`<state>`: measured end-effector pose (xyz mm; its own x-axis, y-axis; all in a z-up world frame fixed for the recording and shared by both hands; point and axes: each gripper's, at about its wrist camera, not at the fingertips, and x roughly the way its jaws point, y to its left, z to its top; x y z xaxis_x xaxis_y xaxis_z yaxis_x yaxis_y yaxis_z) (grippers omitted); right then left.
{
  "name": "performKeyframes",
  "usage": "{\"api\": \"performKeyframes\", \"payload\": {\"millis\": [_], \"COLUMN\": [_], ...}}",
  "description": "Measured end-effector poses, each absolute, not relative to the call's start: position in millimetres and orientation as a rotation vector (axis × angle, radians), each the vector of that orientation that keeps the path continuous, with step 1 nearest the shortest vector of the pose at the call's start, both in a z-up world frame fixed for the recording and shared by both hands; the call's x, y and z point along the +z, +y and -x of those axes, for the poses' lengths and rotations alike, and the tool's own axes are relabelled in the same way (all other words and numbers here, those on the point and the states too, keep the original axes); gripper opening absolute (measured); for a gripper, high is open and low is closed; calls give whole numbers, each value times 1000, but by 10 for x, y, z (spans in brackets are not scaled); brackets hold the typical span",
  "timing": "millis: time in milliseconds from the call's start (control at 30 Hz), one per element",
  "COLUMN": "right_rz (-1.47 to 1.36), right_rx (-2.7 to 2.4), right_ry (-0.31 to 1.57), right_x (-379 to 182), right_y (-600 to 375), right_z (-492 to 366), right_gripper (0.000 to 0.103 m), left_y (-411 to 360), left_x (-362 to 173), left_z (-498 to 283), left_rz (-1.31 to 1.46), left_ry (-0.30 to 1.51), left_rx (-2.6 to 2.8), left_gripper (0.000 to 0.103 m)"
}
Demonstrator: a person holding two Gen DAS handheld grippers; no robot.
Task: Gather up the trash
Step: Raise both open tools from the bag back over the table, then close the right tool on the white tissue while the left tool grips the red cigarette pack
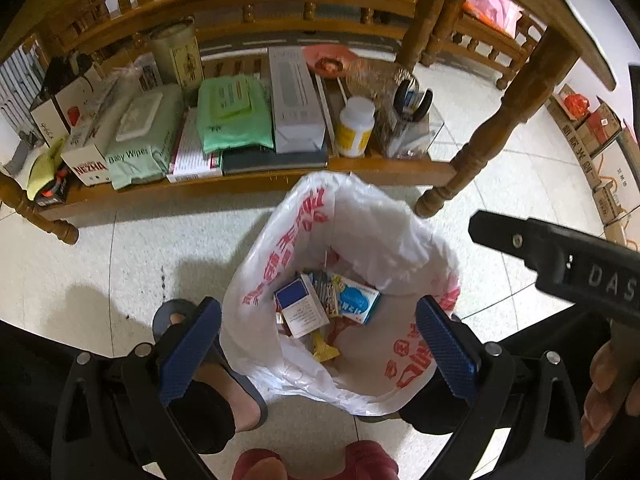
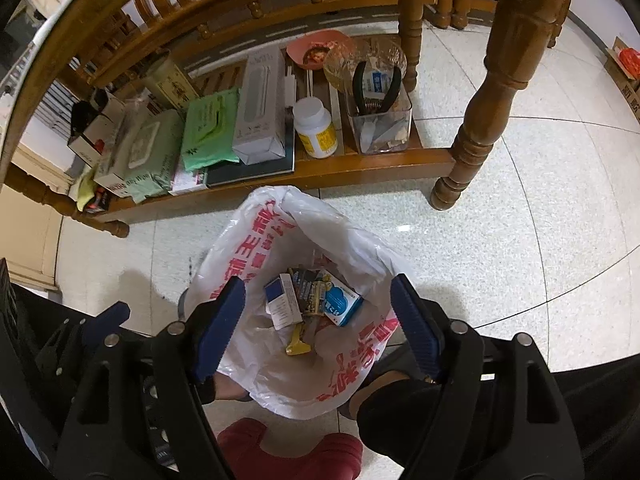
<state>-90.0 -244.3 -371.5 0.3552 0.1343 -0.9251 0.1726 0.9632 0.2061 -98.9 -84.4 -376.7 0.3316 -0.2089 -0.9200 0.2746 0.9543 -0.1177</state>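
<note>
A white plastic bag (image 1: pixel 360 220) (image 2: pixel 280 372) with red print stands open on the tiled floor. Inside lie a blue-and-white box (image 1: pixel 298 304) (image 2: pixel 280 300), a light-blue box (image 1: pixel 356 300) (image 2: pixel 340 300) and a yellow wrapper (image 1: pixel 324 350) (image 2: pixel 298 344). My left gripper (image 1: pixel 318 348) hangs over the bag's mouth, pointing steeply down, open, with nothing between its blue pads. My right gripper (image 2: pixel 318 328) hovers over the same opening, also open and holding nothing. The right gripper's black body (image 1: pixel 560 260) shows at the right of the left wrist view.
Behind the bag a wooden table's low shelf (image 1: pixel 248 184) carries wipes packs, boxes, a white bottle (image 1: pixel 356 126) (image 2: pixel 316 128) and a clear container with pliers (image 2: pixel 380 120). A turned table leg (image 1: pixel 480 148) (image 2: pixel 476 120) stands right of the bag. A foot in a slipper (image 1: pixel 224 380) rests beside it.
</note>
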Motion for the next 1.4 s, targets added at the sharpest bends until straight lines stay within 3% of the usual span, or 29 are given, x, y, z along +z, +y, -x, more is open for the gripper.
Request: {"api": "performKeyframes", "payload": {"millis": [433, 900, 1133, 1400], "right_rz": [-390, -277, -216, -152], "right_rx": [-1, 40, 48, 67], "right_ry": [1158, 954, 868, 826], "right_x": [-3311, -1873, -1208, -600], "right_y": [-2558, -2724, -2739, -2784], "right_z": [1136, 1212, 809, -110], "right_gripper": [74, 80, 89, 91], "left_y": [-750, -563, -640, -797], "left_x": [-3278, -2039, -1434, -1096], "left_z": [1018, 849, 487, -219], "left_rz": [-65, -21, -43, -49], "left_ry": [1054, 884, 795, 765], "left_rx": [-278, -329, -338, -321], "left_gripper": [95, 95, 95, 95]}}
